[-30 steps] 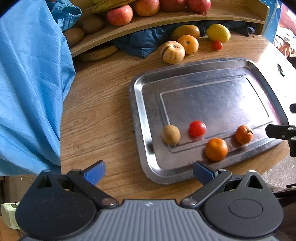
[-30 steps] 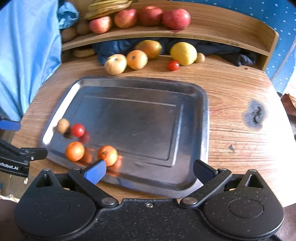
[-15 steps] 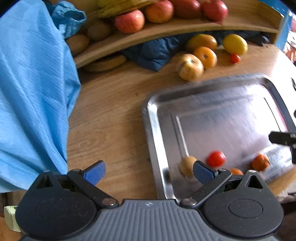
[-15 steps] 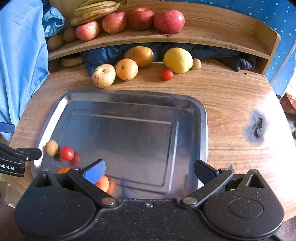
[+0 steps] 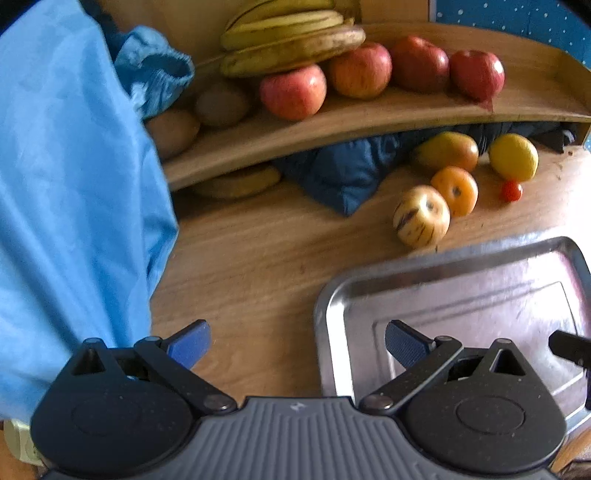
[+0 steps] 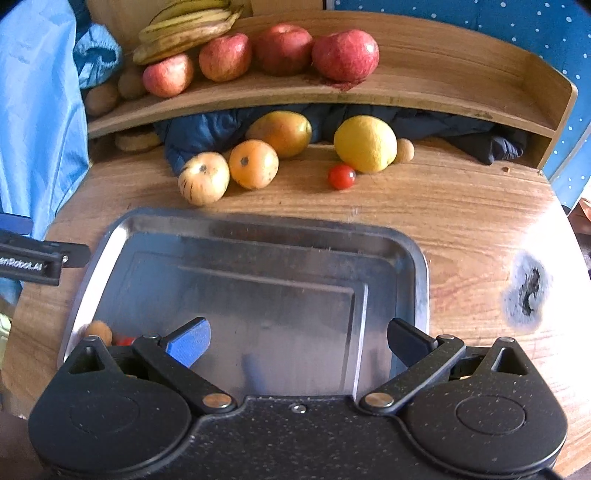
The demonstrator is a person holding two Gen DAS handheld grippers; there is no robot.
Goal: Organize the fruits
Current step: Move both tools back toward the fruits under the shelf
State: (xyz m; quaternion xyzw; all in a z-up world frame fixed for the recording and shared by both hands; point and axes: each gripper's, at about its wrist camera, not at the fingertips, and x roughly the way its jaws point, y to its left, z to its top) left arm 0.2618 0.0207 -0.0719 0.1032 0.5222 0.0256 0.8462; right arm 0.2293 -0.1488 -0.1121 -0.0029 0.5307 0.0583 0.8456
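A steel tray (image 6: pixel 417 266) lies on the round wooden table; it also shows in the left wrist view (image 5: pixel 332 295). Beyond it lie a striped pale fruit (image 6: pixel 203 178), an orange (image 6: pixel 253 163), a mango (image 6: pixel 280 133), a lemon (image 6: pixel 364 143), a cherry tomato (image 6: pixel 341 176) and a small brown fruit (image 6: pixel 404 150). A small brown fruit (image 6: pixel 99 331) and a red tomato (image 6: pixel 123 340) sit in the tray's near left corner, partly hidden. My left gripper (image 5: pixel 295 341) is open and empty over the tray's left rim. My right gripper (image 6: pixel 297 339) is open and empty over the tray.
A curved wooden shelf (image 6: pixel 443 92) at the back holds apples (image 6: pixel 345 54), bananas (image 6: pixel 184 26) and kiwis (image 5: pixel 221 105). A dark blue cloth (image 5: pixel 340 173) lies under it. Light blue fabric (image 5: pixel 66 206) hangs at the left. A dark burn mark (image 6: pixel 528 291) is on the table's right.
Both grippers moved forward toward the shelf. The small fruits in the tray slid down out of the left view and mostly behind the right gripper's body.
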